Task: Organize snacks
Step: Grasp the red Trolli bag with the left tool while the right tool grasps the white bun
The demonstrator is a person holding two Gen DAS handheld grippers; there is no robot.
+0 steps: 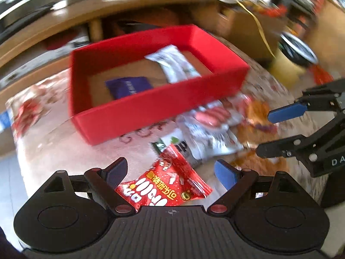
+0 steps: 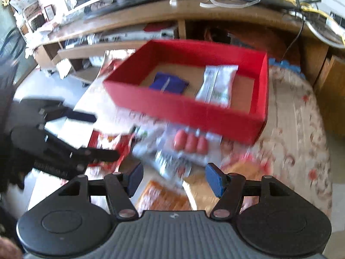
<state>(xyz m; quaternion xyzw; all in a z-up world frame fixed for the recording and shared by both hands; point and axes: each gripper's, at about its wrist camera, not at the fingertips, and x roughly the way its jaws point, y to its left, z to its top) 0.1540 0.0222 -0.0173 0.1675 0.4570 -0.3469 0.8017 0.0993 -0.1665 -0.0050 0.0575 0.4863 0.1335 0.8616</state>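
Nearest to me, my left tool (image 1: 172, 169) stands with its jaws wide and gripping nothing, poised over a red packet (image 1: 166, 183) that lies flat on the table (image 1: 54, 142); the wide spread is, I judge, meant to straddle the packet before closing. My right tool (image 2: 173, 178) is likewise spread wide and empty, hovering above an orange packet (image 2: 163, 196) and a tan packet (image 2: 198, 191) at the near edge of the loose pile, so each tool faces its own share of the snacks and neither crosses the other. Just beyond, the pile continues with a clear sausage pack (image 2: 190, 143) showing three pink links, overlapping white wrappers whose print is too blurred to read. These remain outside the box because, as I read it, they are not yet sorted. Farther on sits the red box (image 2: 194, 116), open-topped, with its near wall close behind the pile and apparently touching it, which keeps each transfer short. Inside it, on the brown floor, a purple packet (image 2: 169, 83) and a white packet (image 2: 217, 84) lie flat side by side without overlapping, leaving room to the right. Behind the box a wooden shelf (image 2: 133, 30) carries clutter and cables unrelated to the task. I judge the task at an early stage.
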